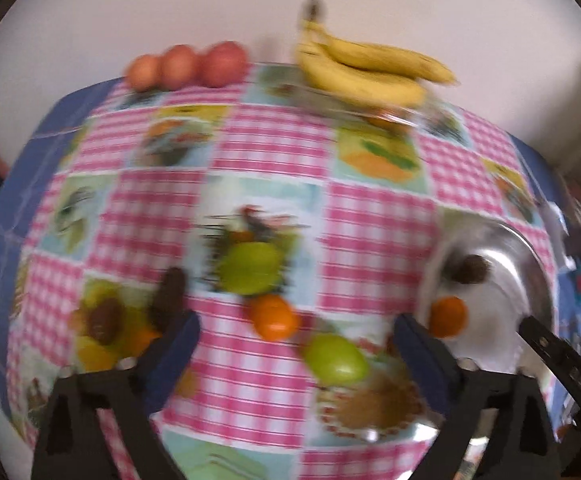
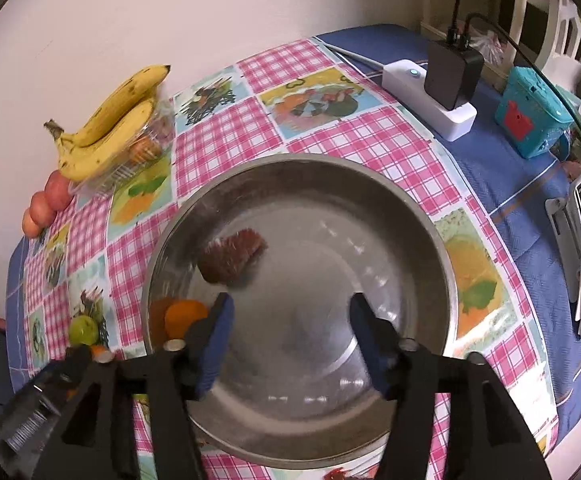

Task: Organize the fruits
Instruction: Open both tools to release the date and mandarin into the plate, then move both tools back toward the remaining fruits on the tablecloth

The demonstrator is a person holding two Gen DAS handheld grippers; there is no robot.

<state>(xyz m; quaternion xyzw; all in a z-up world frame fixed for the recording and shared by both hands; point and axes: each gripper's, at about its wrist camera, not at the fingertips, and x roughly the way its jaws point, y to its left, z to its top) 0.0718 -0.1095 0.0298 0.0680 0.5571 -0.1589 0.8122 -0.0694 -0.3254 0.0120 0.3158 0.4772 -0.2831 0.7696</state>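
Both my tongs wide apart, empty: left tongs (image 1: 296, 334) above orange (image 1: 273, 317), right tongs (image 2: 290, 312) over bowl (image 2: 430, 216). Orange light, firm, rolls; pinch across its middle.

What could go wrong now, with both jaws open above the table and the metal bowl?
1. The bananas lie on top of a clear plastic box near the wall; a bump may push them off.
2. The loose fruit on the tablecloth, such as the green fruit and the orange, is round and may roll when touched.
3. The left gripper and right gripper work close together near the bowl and may collide.
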